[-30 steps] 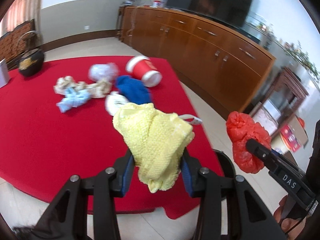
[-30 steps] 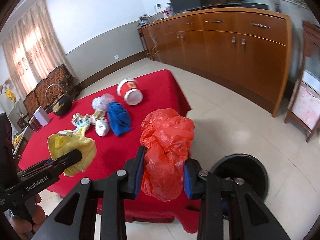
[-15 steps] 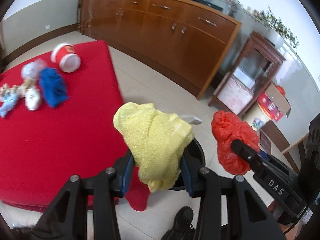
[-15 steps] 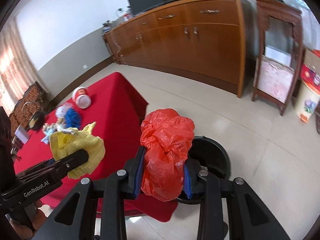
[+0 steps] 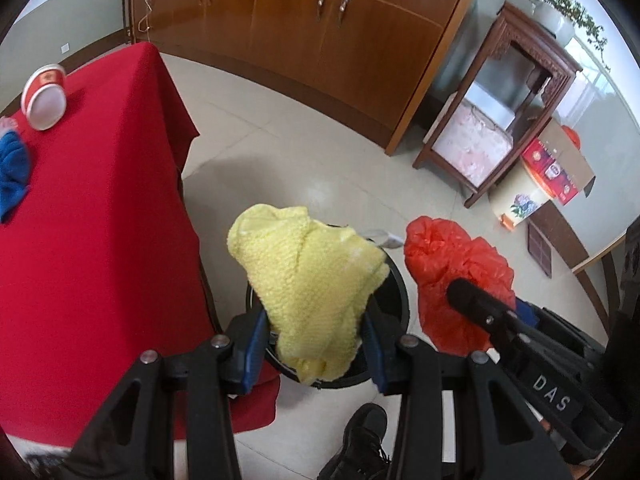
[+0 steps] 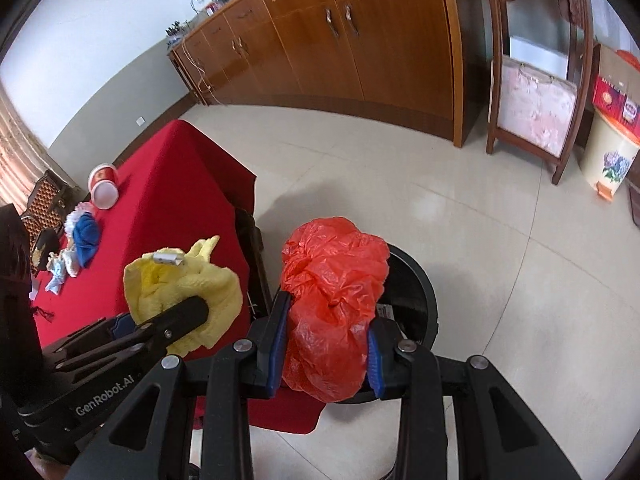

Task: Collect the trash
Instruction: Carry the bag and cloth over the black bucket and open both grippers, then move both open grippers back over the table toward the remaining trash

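Observation:
My left gripper (image 5: 314, 354) is shut on a yellow knitted cloth (image 5: 308, 284) and holds it over a round black bin (image 5: 394, 300) on the floor. My right gripper (image 6: 326, 346) is shut on a crumpled red plastic bag (image 6: 332, 300), also above the black bin (image 6: 416, 292). In the left wrist view the red bag (image 5: 452, 276) hangs just right of the cloth. In the right wrist view the yellow cloth (image 6: 180, 284) sits left of the bag. The bin's inside is mostly hidden.
A table with a red cloth (image 5: 100, 200) stands left of the bin, holding a tipped red paper cup (image 5: 44, 96), a blue cloth (image 5: 14, 172) and other scraps (image 6: 68, 260). A long wooden cabinet (image 5: 320, 28) and a wooden stand (image 5: 500, 112) line the far side. My shoe (image 5: 360, 444) is below.
Both grippers have swung right, away from the table, and now hang over the black bin. Each still holds its item.

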A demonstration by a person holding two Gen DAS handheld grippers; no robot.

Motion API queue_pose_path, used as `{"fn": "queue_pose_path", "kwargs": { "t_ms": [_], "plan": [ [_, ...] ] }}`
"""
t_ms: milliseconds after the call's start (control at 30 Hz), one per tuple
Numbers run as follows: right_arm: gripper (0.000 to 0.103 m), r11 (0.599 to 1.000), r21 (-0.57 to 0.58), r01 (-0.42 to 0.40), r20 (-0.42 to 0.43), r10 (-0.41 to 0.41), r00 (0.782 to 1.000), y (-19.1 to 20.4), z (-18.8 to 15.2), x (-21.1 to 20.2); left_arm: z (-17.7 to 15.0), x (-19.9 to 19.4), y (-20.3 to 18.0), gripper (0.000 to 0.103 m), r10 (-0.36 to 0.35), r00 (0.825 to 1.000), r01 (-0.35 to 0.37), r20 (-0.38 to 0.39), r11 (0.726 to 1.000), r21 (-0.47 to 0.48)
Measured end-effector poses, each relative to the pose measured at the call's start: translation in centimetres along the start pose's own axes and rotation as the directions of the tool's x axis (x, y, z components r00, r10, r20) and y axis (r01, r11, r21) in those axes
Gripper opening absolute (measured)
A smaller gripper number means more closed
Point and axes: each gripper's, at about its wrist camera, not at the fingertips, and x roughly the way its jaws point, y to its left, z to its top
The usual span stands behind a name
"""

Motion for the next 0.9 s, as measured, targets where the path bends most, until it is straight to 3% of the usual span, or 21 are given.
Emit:
{"fn": "queue_pose_path", "kwargs": {
  "t_ms": [167, 300, 467, 900],
  "plan": [
    [0.036, 1.000, 0.016, 0.003, -0.032, -0.003, 0.999, -0.6, 0.6, 1.6, 0.4, 1.2, 0.0, 0.049, 0.013, 0.999, -0.012, -0.029, 1.000, 0.014],
    [0.050, 1.000, 0.019, 0.008, -0.058, -0.007, 0.998, -0.4, 0.8, 2.6, 0.5, 1.5, 0.5, 0.055, 0.025, 0.999, -0.024, -0.046, 1.000, 0.012],
    [0.060, 0.999, 0.031, 0.012, -0.034, -0.011, 0.999, -0.1, 1.2, 2.2, 0.7, 1.0, 1.3, 0.059, 0.029, 0.999, -0.030, -0.045, 1.000, -0.002],
    [0.060, 1.000, -0.023, -0.006, 0.080, 0.008, 0.997, 3.5, 1.7, -4.4, 1.4, -8.4, 2.4, 0.060, 0.053, 0.989, -0.054, 0.137, 0.999, 0.004]
  ]
}}
